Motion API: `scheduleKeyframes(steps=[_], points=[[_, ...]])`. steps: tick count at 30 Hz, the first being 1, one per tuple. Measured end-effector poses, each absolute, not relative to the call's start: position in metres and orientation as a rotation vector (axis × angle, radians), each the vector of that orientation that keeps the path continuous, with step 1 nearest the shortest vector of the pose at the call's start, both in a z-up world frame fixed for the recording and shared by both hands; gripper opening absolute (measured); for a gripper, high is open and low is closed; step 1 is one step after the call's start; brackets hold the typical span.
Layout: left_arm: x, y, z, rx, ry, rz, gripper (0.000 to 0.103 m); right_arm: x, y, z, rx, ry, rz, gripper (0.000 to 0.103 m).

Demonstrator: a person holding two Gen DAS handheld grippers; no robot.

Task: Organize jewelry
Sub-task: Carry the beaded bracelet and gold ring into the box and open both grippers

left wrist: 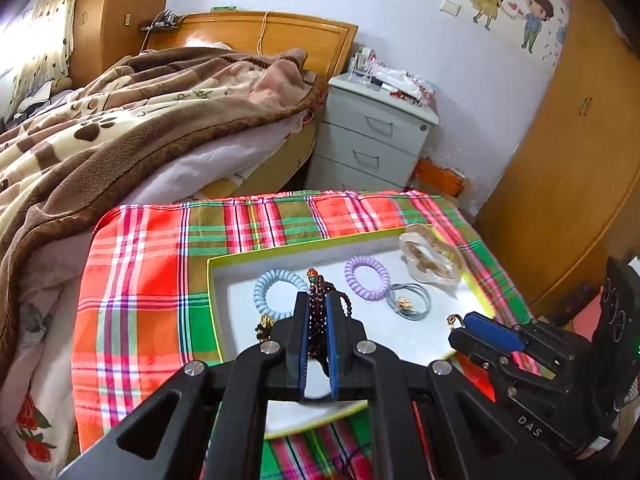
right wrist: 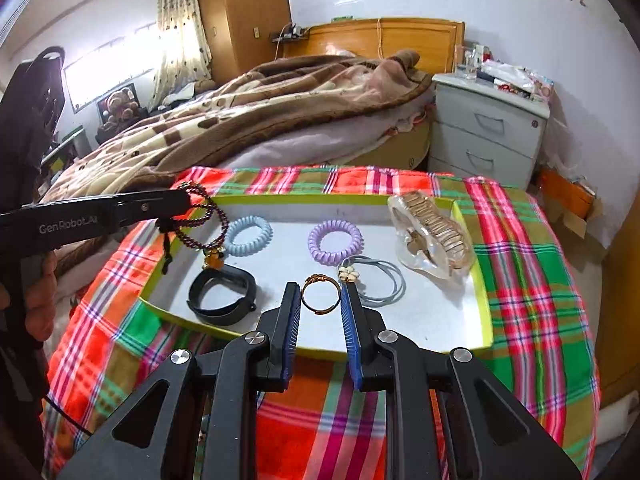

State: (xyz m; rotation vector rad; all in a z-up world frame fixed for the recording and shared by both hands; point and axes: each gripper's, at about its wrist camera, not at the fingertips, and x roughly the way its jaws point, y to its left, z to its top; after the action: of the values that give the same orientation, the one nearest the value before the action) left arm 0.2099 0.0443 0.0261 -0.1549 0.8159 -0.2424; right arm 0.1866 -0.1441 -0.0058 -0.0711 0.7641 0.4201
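Bare tray floor [right wrist: 432, 312] lies right of the right tongs [right wrist: 320, 300]; a ring [right wrist: 319, 294] sits between their tips.

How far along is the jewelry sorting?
Done: blue coil tie, purple coil tie, black band and bagged gold bracelet lie in the tray. In hand: left gripper clamps the beaded bracelet; right gripper is open around the gold ring. Final layout unclear.
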Motion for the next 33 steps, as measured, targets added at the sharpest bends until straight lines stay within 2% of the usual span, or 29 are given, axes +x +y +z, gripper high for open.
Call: scheduleKeyframes(steps=[13, 33], points=[[0.259, 0.036, -0.005, -0.2, 0.899, -0.27, 0.008, 0.212, -0.138, -0.029, -0.099, 0.83, 0.427, 0.022], [0.27, 0.044, -0.032, -0.179, 0.973, -0.209, 0.009, 0.223, -0.126, -0.043, -0.16, 0.882, 0.432, 0.022]])
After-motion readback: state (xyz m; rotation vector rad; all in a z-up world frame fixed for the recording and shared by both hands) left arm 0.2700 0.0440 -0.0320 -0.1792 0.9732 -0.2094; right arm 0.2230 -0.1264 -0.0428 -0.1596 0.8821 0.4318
